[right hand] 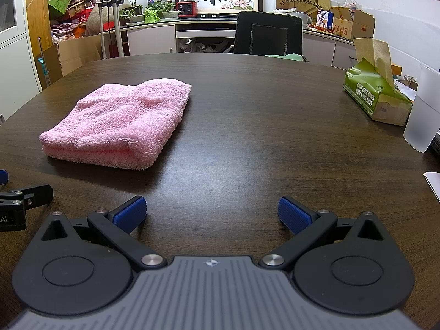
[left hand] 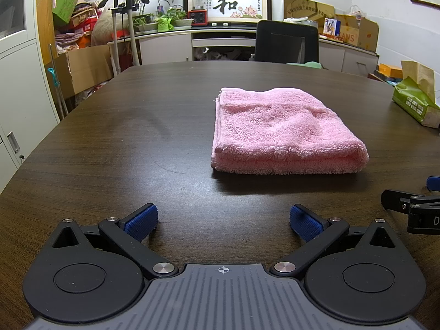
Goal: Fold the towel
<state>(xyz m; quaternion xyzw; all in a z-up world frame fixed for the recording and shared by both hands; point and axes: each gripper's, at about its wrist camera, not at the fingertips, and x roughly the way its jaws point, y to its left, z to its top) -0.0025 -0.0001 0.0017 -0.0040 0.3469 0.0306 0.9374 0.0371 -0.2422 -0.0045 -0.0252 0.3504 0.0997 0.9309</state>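
Left gripper [left hand: 223,221]: jaws spread wide, nothing held between them, nothing touched by the blue pads [left hand: 141,221]. Only bare worktop [left hand: 137,143] is seen in the gap. Pads are ribbed, rubbery in look, set on black linkage arms with round metal pivots; the body behind is grey and grooved.

Right gripper [right hand: 212,214]: jaws likewise wide apart, empty, clear of everything. Same blue textured pads [right hand: 293,217], same black arms. The two grippers are seen side by side, each catching the other at the edge of its view: the right one [left hand: 412,209] at the far right edge of the left wrist view, the left one [right hand: 16,200] at the far left edge of the right wrist view.

Towel [left hand: 277,132]: pink, thick fluffy terry, lying folded into a plump rectangle of several layers on the worktop. A rounded fold is turned toward the grippers; a thin hemmed edge is seen along its left side in the left wrist view. It lies ahead of the grippers, apart from both, to the right of the left gripper's line and to the left of the right gripper's [right hand: 121,123].

Worktop: dark wood grain, smooth, faintly glossy, rounded at the far edge.

Also noted: a green tissue box [right hand: 376,93] with brown paper sticking up, near the right edge; just beside it a frosted translucent cup [right hand: 423,115]; a black office chair [right hand: 268,34] at the far side.
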